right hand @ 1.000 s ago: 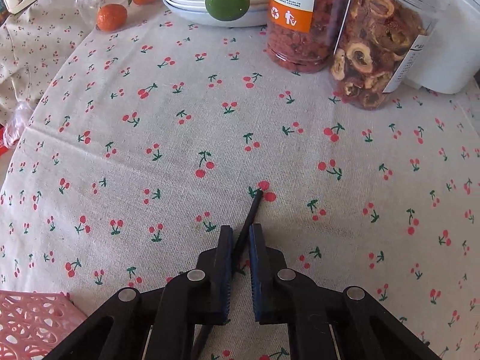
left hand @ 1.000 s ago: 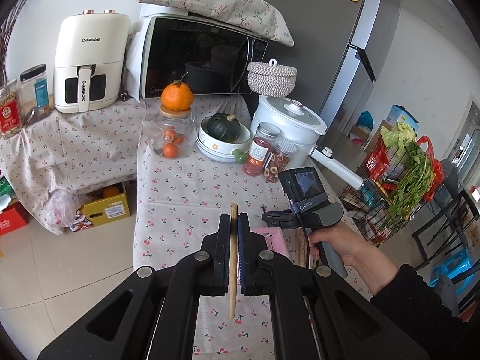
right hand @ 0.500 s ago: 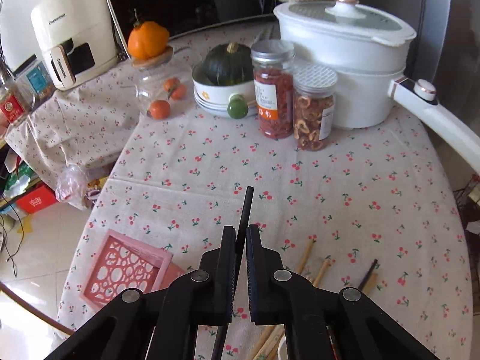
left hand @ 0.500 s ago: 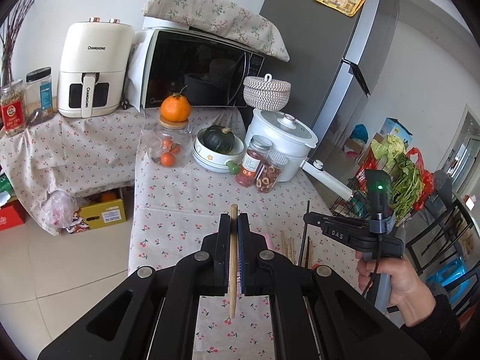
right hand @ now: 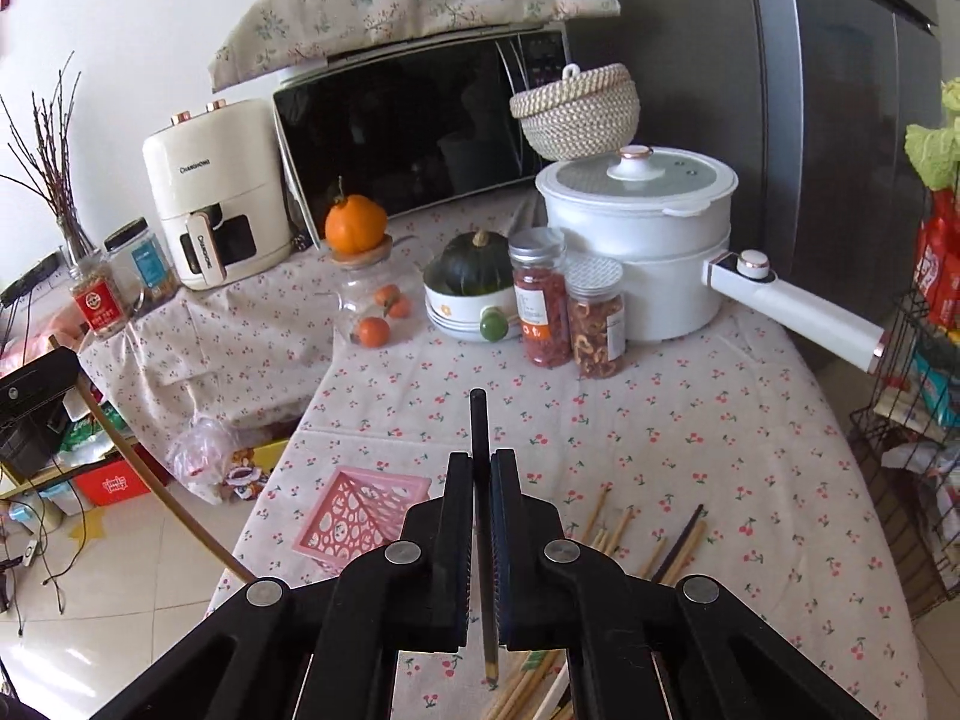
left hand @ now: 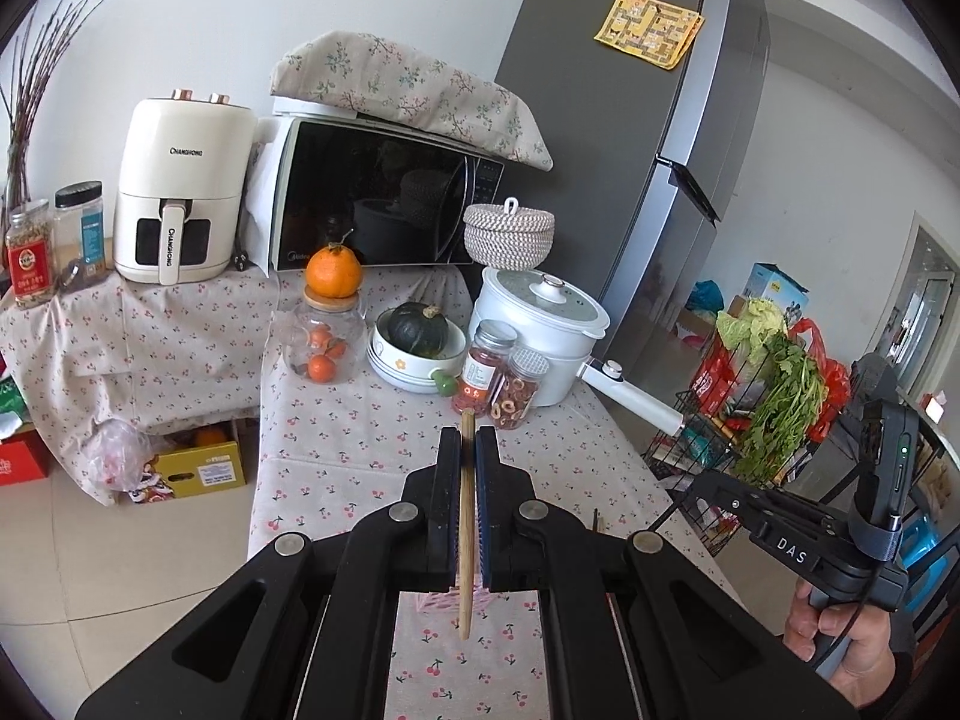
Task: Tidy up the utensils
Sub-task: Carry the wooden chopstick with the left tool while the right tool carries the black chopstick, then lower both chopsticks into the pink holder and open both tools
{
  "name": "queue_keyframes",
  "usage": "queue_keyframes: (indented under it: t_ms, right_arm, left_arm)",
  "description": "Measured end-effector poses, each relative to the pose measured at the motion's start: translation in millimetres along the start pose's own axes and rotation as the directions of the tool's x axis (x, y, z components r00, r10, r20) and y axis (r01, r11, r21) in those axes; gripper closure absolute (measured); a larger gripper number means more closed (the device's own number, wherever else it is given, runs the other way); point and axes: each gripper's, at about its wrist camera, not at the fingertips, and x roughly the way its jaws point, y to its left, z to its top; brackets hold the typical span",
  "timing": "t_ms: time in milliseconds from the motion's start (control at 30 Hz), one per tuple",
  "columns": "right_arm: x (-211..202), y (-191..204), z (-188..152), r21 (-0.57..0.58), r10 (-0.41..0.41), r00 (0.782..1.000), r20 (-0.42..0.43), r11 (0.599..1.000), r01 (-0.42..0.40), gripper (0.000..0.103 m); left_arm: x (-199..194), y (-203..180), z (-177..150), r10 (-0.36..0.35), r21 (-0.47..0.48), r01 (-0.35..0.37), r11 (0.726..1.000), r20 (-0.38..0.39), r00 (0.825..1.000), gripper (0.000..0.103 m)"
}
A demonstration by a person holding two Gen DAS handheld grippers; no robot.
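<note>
— Why both held up like that?

— My guess: to carry them to the pink basket (right hand: 360, 513) near the table's (right hand: 750, 420) left edge. The left gripper (left hand: 468, 456) is clenched on a wooden chopstick (left hand: 466, 540), the right gripper (right hand: 480, 474) on a black chopstick (right hand: 479, 420).

— Anything in the basket?

— It looks empty; loose chopsticks (right hand: 630, 540) lie beside it.

A tall grey fridge (left hand: 636, 168) stands against the white wall (left hand: 288, 6), with a doorway (left hand: 927, 306) at the far right. Pale floor tiles (left hand: 120, 558) shine in daylight beside the cherry-print cloth covering the bench (right hand: 690, 420).
</note>
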Motion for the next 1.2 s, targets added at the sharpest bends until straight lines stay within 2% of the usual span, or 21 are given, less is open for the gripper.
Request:
queue_keyframes:
  t_ms: [400, 633, 800, 933, 1067, 1200]
  right_arm:
    - [-22, 12, 34, -0.028, 0.055, 0.998, 0.033, 0.998, -0.054, 0.100]
    - [-34, 22, 54, -0.028, 0.090, 0.992, 0.092, 0.996, -0.087, 0.100]
    - [-32, 25, 65, -0.010, 0.121, 0.982, 0.142, 0.993, -0.121, 0.100]
    - [-14, 29, 66, -0.003, 0.143, 0.982, 0.124, 0.990, -0.144, 0.100]
    - [20, 33, 58, 0.001, 0.152, 0.988, 0.039, 0.988, -0.152, 0.100]
    - [54, 32, 48, 0.022, 0.153, 0.987, -0.050, 0.988, -0.152, 0.100]
  left_arm:
    - [2, -5, 27, 0.014, -0.011, -0.012, 1.000, 0.121, 0.993, 0.099]
    - [14, -6, 35, 0.016, -0.026, -0.012, 1.000, 0.141, 0.990, 0.099]
    - [21, -11, 37, 0.034, -0.002, -0.034, 0.999, 0.151, 0.988, 0.099]
    - [42, -14, 34, 0.050, 0.030, -0.053, 0.998, 0.101, 0.994, 0.099]
    - [72, -11, 28, 0.067, 0.050, -0.067, 0.996, -0.004, 0.998, 0.099]
    - [96, -6, 22, 0.067, 0.050, -0.063, 0.997, -0.088, 0.994, 0.099]
